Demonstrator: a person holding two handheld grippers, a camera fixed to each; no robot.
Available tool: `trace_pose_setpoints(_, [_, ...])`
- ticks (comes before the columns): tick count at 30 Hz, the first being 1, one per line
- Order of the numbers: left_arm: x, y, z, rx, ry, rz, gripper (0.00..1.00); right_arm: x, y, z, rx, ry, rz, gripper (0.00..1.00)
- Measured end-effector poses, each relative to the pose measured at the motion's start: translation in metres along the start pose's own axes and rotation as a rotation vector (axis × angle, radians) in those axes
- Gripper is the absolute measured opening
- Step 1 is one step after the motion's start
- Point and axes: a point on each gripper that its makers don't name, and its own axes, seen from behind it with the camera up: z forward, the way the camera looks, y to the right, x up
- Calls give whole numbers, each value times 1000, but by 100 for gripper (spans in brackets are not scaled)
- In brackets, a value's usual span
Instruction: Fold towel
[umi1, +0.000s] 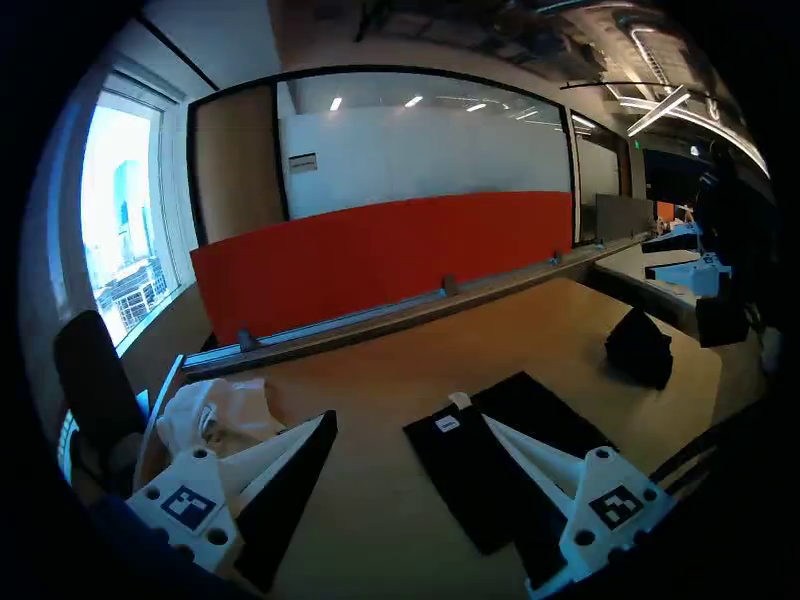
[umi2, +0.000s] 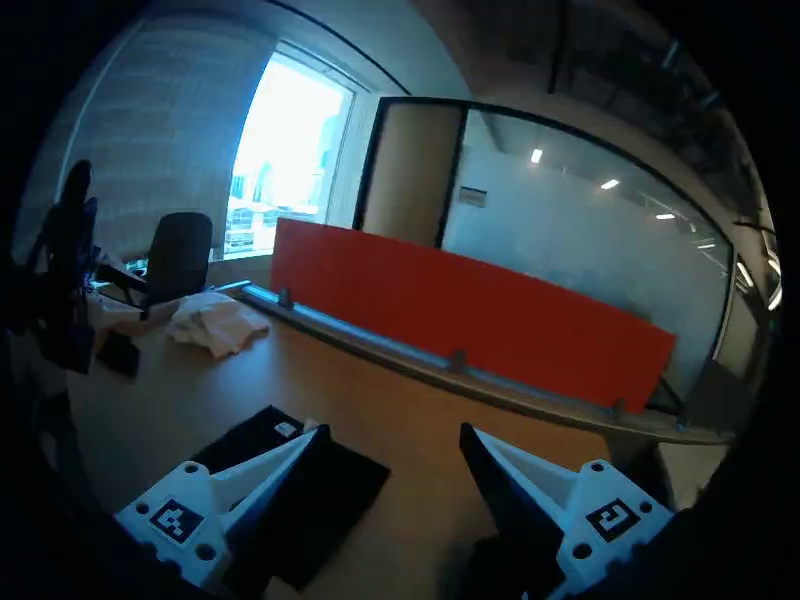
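Hovering over wooden desk (umi1: 400, 350) with left gripper (umi1: 408, 417) and right gripper (umi2: 395, 428) both spread wide, empty. Sees black towel (umi1: 460, 470) flat near front edge; orange divider (umi1: 380, 250) along far edge, window (umi1: 125, 230) beyond.

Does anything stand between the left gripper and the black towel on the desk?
Nothing visible does. The black towel lies flat on the desk, just ahead of the left gripper, whose fingers are open. The white cloth pile and the dark bundle lie apart from it, off to the sides.
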Motion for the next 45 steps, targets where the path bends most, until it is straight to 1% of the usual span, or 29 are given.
trace_pose_setpoints(3, [-11,5,2,-8,-17,7,97,-9,-6,2,13,-17,0,100])
trace_pose_setpoints(12, [-45,16,8,-22,-63,5,97,-34,-24,8,52,-53,-1,100])
trace_pose_setpoints(23, [-81,29,17,-39,-115,29,97,-73,-43,16,85,-113,-10,100])
trace_pose_setpoints(27, [-95,36,21,-52,-137,39,97,-90,-50,19,96,-135,-11,100])
trace_pose_setpoints(33, [-119,47,27,-77,-173,37,97,-116,-62,22,113,-174,-14,100])
trace_pose_setpoints(45, [-162,65,36,-121,-247,34,97,-158,-79,28,143,-236,-14,100])
